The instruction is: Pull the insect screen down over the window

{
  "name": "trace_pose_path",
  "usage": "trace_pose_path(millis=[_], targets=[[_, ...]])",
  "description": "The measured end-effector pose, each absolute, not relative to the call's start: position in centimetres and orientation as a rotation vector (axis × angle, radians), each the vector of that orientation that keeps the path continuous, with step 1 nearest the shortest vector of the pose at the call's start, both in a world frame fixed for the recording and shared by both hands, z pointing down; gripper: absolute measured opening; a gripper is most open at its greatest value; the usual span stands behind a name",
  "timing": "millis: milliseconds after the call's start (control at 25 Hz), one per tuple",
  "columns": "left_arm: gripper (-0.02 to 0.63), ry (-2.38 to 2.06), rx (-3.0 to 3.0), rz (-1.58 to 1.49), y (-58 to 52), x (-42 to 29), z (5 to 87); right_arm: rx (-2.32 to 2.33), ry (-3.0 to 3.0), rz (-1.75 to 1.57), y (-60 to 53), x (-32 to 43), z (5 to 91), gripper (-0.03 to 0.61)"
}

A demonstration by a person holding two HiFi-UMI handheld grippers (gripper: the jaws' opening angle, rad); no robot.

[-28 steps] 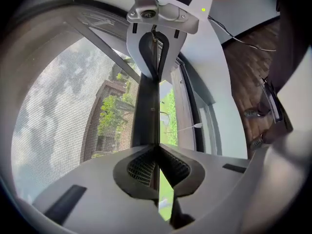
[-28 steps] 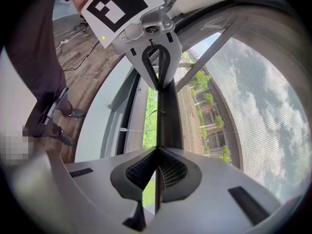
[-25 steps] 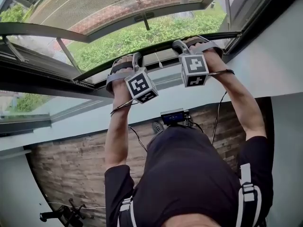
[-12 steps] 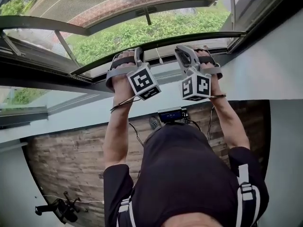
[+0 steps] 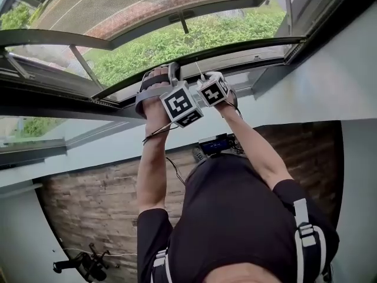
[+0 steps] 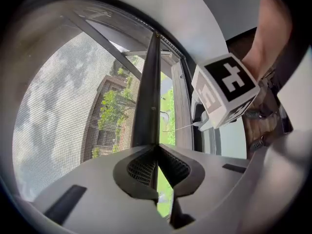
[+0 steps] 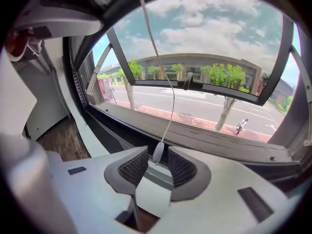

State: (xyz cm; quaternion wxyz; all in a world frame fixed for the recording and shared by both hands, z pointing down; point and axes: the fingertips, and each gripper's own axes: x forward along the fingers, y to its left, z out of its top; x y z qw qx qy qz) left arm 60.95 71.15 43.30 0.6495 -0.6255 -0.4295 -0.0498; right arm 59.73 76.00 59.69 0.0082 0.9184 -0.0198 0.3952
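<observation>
In the left gripper view the insect screen's dark bottom bar (image 6: 148, 96) runs away from the jaws, with grey mesh (image 6: 63, 106) to its left. My left gripper (image 6: 157, 152) is shut on this bar; the head view shows the left gripper (image 5: 172, 71) up at the bar (image 5: 247, 53). A thin white pull cord (image 7: 165, 82) hangs from the bar and ends in a small white toggle (image 7: 158, 151). My right gripper (image 7: 157, 162) is open, and the toggle hangs between its pads (image 7: 134, 167). In the head view the right gripper (image 5: 203, 79) sits close beside the left one.
An outward-opening sash with a dark handle (image 5: 179, 19) stands beyond the screen, with grass and a road outside. The white window sill (image 5: 118, 143) lies below my arms. A small device (image 5: 215, 143) with cables rests on the wooden floor (image 5: 88, 205).
My right gripper has left the bar's right part and swung left to the pull cord, beside the left gripper. The left gripper has kept its hold on the bar.
</observation>
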Motion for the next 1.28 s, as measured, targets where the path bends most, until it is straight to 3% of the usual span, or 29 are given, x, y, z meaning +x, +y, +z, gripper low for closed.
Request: trace_pose_path(millis=[80,240,400,520,760,1080,1160,1280], targets=[[0.021,-0.974,-1.423,-0.109,71.2,61.0,43.3,2.892,-0.03,1.225,76.3,59.8,59.3,0.048],[0.021,-0.978,-1.42,-0.106,71.3,61.1,43.2,2.912,-0.155,1.192,75.6,56.8,57.8,0.048],[0.02,-0.983,-1.423,-0.1,71.3,60.9,43.2,2.644,-0.341,1.269,74.6,50.9,60.3,0.068],[0.02,-0.992,-1.419,-0.098,71.3,60.6,43.4,2.492,-0.249,1.002,76.7,50.0,55.0,0.107],[0.021,-0.971,-1.425,-0.085,71.2,61.0,43.4,2.008,0.059,0.475,80.0,53.9,41.5,0.106],[0.021,-0.98,-1.426,-0.097,71.3,60.7,43.5,1.788,-0.114,0.617,80.2,56.4,42.6,0.106],[0.02,-0.978,-1.427,-0.098,71.2,60.6,43.4,1.728,-0.153,0.645,80.1,56.5,42.8,0.036],[0.021,-0.966,-1.427,-0.092,71.2,60.7,43.5,1.714,-0.217,0.688,79.9,56.7,42.7,0.023]])
